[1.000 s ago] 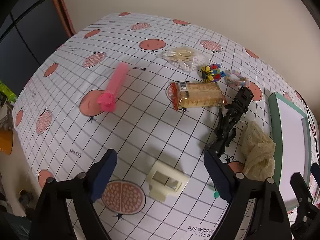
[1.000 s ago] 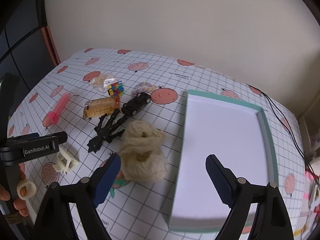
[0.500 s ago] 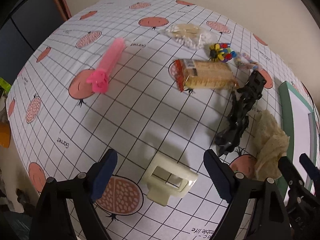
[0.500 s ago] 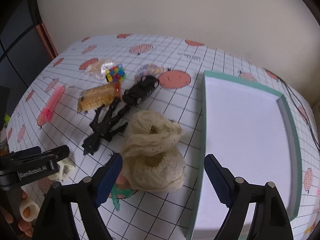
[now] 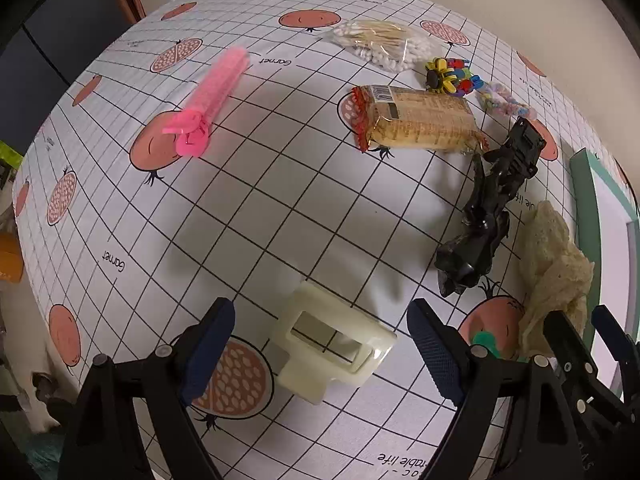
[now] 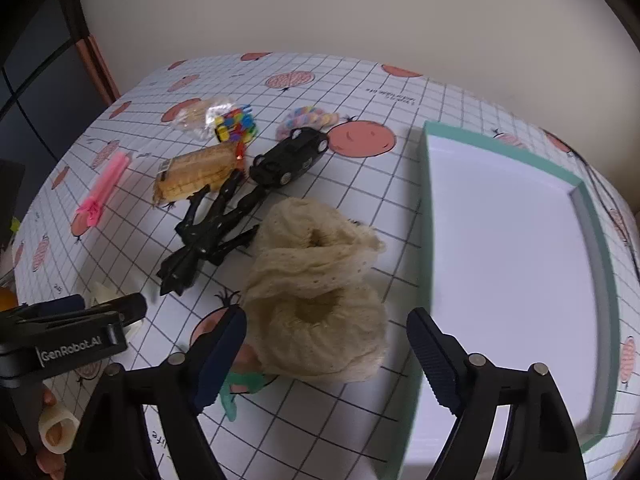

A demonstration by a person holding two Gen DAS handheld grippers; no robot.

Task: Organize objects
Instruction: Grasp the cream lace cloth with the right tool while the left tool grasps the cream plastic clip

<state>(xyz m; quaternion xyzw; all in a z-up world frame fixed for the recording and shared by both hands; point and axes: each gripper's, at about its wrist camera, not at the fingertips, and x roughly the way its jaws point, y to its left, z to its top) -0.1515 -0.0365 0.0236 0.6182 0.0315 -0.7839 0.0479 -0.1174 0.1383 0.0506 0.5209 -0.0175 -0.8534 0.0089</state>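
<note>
While my left gripper (image 5: pixel 320 344) stands spread wide with nothing between its pads, the cream plastic clip (image 5: pixel 332 344) lies on the tablecloth (image 5: pixel 280 184) in the gap, touching neither finger. My right gripper (image 6: pixel 326 344) is likewise parted and empty, low over the cream knitted cloth (image 6: pixel 316 300), its left pad just beside the fabric. The cloth is bunched in two hollow rolls, near the teal-rimmed white tray (image 6: pixel 600 240) on its right.

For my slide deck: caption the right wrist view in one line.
Open right gripper poised over a cream crocheted fabric bundle, beside an empty teal-rimmed white tray.
</note>
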